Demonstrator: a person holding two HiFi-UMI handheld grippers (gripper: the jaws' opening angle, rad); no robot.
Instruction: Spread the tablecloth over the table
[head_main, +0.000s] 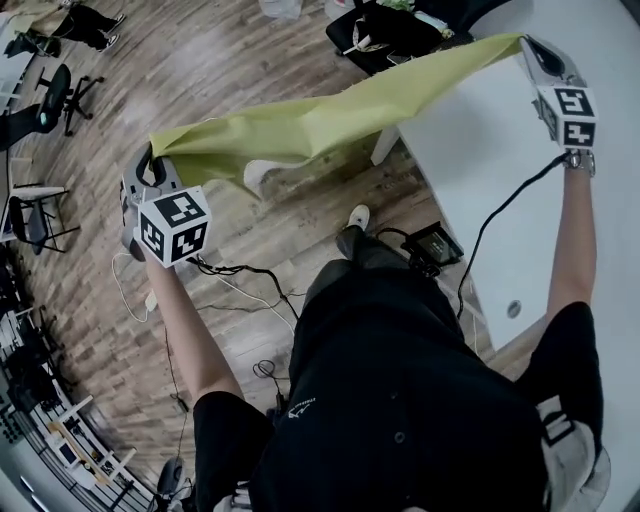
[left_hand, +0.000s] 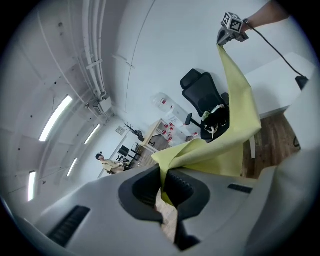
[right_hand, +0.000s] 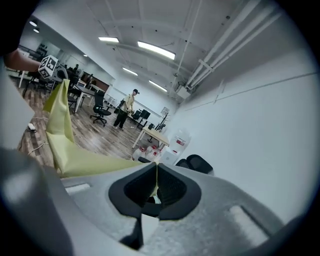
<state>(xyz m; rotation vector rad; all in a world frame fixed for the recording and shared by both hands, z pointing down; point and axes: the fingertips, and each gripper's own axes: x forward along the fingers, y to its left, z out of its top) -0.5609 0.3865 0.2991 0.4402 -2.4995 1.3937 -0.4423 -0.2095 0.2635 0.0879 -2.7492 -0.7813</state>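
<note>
Wide wooden floor (head_main: 200, 60) underneath, and on the right the big white table (head_main: 500, 180), its top bare where it shows. The person (head_main: 400, 400), in a dark top, stands at the table's near corner with both arms thrown out wide. Strung between those arms is the yellow-green tablecloth (head_main: 320, 125), up in the air as a long, bunched band, with none of it lying on the table. Most of it hangs over the floor beside the table, and only the right end reaches the table's far edge. A fold droops from the band's lower edge near the left end. Behind the cloth sits a black office chair (head_main: 395, 35) with odds and ends piled on it. Over to the left gripper (head_main: 150, 165): its own view shows the jaws clamped tight on a corner of the cloth (left_hand: 235, 100), which rises away to the other gripper (left_hand: 222, 39). The right gripper (head_main: 530, 48) is held high above the table's edge, jaws pinched on a thin edge of the cloth (right_hand: 65, 145), which runs off to the left gripper (right_hand: 60, 75). Each gripper carries its marker cube, left (head_main: 173, 225) and right (head_main: 568, 115). A black cable (head_main: 500, 215) trails from the right gripper down to a small black box (head_main: 432, 245) on the floor by the table leg.
</note>
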